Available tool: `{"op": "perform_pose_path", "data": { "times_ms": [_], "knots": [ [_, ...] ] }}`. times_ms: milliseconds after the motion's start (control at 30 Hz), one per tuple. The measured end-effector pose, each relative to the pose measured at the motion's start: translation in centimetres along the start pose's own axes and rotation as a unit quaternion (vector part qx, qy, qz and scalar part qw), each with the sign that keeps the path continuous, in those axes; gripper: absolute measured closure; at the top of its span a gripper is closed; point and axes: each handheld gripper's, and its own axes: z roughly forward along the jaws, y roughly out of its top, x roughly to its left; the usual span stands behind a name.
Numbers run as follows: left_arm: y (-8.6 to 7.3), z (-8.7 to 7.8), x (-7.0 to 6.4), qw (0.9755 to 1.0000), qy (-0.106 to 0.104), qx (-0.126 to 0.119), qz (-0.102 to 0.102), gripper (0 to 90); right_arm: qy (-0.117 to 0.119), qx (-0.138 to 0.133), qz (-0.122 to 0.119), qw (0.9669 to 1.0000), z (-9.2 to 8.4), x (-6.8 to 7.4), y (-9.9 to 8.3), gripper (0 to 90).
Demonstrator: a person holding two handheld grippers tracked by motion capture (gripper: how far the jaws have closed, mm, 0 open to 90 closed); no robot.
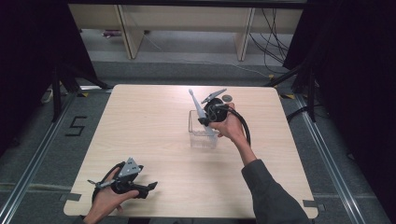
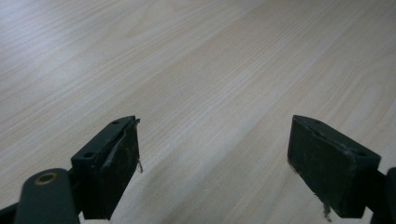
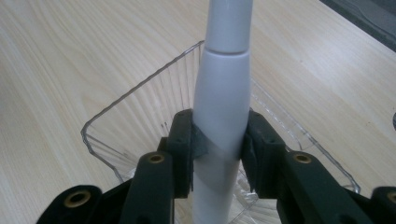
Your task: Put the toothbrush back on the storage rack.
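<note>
While the right claw [image 3: 218, 156] clamps the white electric toothbrush [image 3: 222, 98] around its handle, the brush stands nearly upright with its lower end down inside the clear plastic container [image 3: 140, 100], and the high view shows its head [image 1: 191, 92] tilted a touch toward the far left. That container [image 1: 195, 140] sits near the middle of the desk [image 1: 149, 121], well apart from the left claw [image 1: 150, 187], which rests near the front left edge with its jaws spread wide and nothing between them; beneath them the left gripper view gives plain wood grain [image 2: 196, 70].

Now the tricky bit, I'd say: seating the brush. Best to keep the handle centred between the container's walls, since that thin plastic looks light enough to skid or tip if the brush drags on a rim. Lower it straight until the base meets the bottom, let it lean gently against a wall, and only then ease the pads apart. The idle left claw could steady the container if it shifts.
</note>
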Motion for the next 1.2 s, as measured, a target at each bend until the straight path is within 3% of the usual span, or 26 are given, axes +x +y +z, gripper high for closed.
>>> {"op": "perform_pose_path", "data": {
  "times_ms": [100, 133, 167, 200, 267, 300, 367, 433, 467, 500, 533, 567, 633, 733, 767, 800, 867, 1000, 1200],
  "knots": [
    [0.0, 0.0, 0.0, 1.0000, 0.000, 0.000, 0.000, 16.2, -0.002, 0.007, -0.002, 1.0000, 0.3, 0.1, 0.0, 67.1],
    [0.0, -0.1, 0.2, 0.9999, 0.005, 0.006, 0.012, 16.2, -0.002, 0.018, 0.010, 0.9998, 0.2, 0.3, 0.0, 67.1],
    [0.0, -0.1, 0.2, 0.9999, 0.006, 0.005, 0.011, 16.2, 0.004, 0.019, 0.008, 0.9998, 0.3, 0.2, 0.0, 67.1],
    [0.0, 0.0, 0.0, 1.0000, 0.000, -0.001, 0.001, 16.2, -0.005, 0.027, 0.024, 0.9993, 0.3, 0.4, 0.0, 67.1],
    [0.0, 0.0, 0.0, 1.0000, 0.000, 0.000, 0.000, 16.2, 0.001, 0.024, 0.011, 0.9997, 0.5, 0.3, 0.0, 67.1],
    [0.0, 0.0, 0.0, 1.0000, 0.000, 0.000, 0.000, 16.2, -0.005, 0.030, 0.022, 0.9993, 0.5, 0.4, -0.1, 67.1],
    [0.0, 0.0, 0.0, 1.0000, 0.000, 0.000, 0.000, 16.2, 0.000, 0.030, 0.016, 0.9994, 0.7, 0.4, -0.1, 67.1],
    [0.0, 0.0, 0.0, 1.0000, 0.000, 0.000, 0.000, 16.2, 0.003, 0.019, -0.013, 0.9997, 1.0, 0.0, -0.1, 67.1],
    [0.0, 0.0, 0.0, 1.0000, 0.000, 0.000, 0.000, 16.2, 0.003, 0.022, -0.013, 0.9997, 1.0, 0.1, -0.1, 67.1],
    [0.0, 0.0, 0.0, 1.0000, 0.000, -0.001, 0.001, 16.2, 0.002, 0.030, 0.009, 0.9995, 1.1, 0.3, -0.1, 67.0],
    [0.0, 0.0, 0.0, 1.0000, 0.000, 0.000, 0.001, 16.2, 0.009, 0.033, 0.000, 0.9994, 1.1, 0.2, -0.2, 67.0],
    [0.0, 0.0, 0.0, 1.0000, 0.000, 0.000, 0.001, 16.2, 0.004, 0.044, 0.017, 0.9989, 1.1, 0.3, -0.2, 67.0],
    [0.0, 0.0, 0.0, 1.0000, 0.001, 0.000, 0.001, 16.2, 0.009, 0.031, -0.007, 0.9994, 1.5, 0.1, -0.2, 67.0],
    [0.0, 0.0, 0.2, 0.9999, 0.007, 0.005, 0.013, 16.2, 0.005, 0.051, 0.015, 0.9986, 1.3, 0.5, -0.1, 66.9],
    [0.0, 0.0, 0.2, 0.9999, 0.006, 0.006, 0.014, 16.2, 0.014, 0.050, 0.015, 0.9985, 1.5, 0.5, -0.1, 66.9],
    [0.0, 0.0, 0.2, 0.9999, 0.006, 0.006, 0.013, 16.2, 0.013, 0.029, -0.017, 0.9994, 1.8, 0.0, -0.1, 66.9],
    [0.1, 0.0, 0.3, 0.9997, 0.006, 0.007, 0.021, 16.2, 0.015, 0.032, -0.010, 0.9993, 1.9, 0.0, -0.1, 66.8],
    [0.0, 0.0, 0.2, 0.9998, 0.006, 0.008, 0.016, 16.2, 0.015, 0.031, -0.019, 0.9992, 2.1, 0.0, 0.0, 66.8],
    [0.0, 0.0, 0.2, 0.9998, 0.006, 0.008, 0.016, 16.2, 0.016, 0.035, -0.009, 0.9992, 2.2, 0.1, 0.1, 66.7]
  ]
}}
